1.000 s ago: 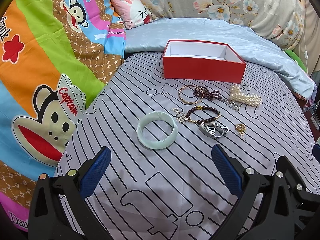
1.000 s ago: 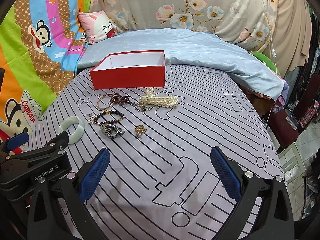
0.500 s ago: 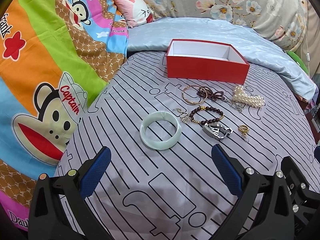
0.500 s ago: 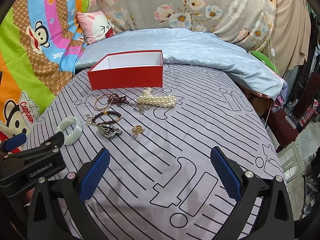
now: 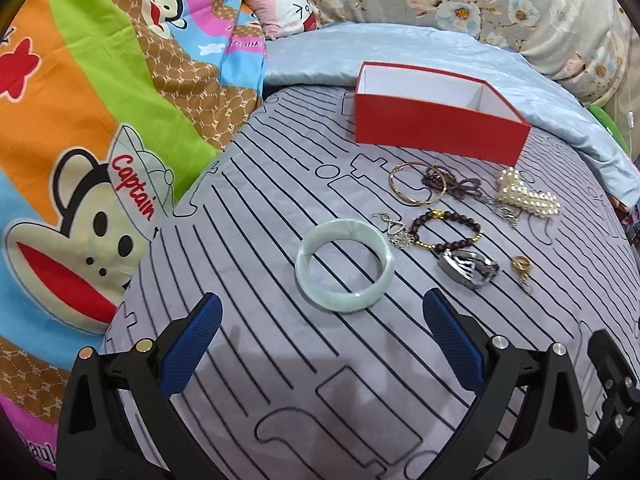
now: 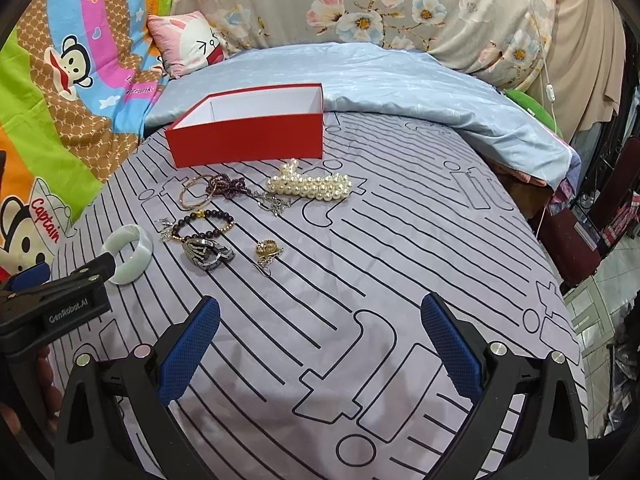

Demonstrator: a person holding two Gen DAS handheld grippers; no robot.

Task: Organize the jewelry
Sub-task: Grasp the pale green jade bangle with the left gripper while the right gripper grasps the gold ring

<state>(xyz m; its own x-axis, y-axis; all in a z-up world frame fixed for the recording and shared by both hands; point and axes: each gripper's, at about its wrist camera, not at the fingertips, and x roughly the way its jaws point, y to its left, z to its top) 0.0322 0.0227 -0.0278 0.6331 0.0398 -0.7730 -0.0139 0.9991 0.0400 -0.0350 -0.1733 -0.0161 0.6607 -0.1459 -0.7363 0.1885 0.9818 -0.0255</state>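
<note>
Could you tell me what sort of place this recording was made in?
Most likely a bedroom at home, with the work done on a bed. The striped grey bedsheet covers a soft surface, a folded pale blue quilt lies behind the red box, and a pink cartoon pillow sits beyond it.

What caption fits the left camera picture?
Open left gripper nears a jade bangle, other jewelry before an empty red box.
</note>
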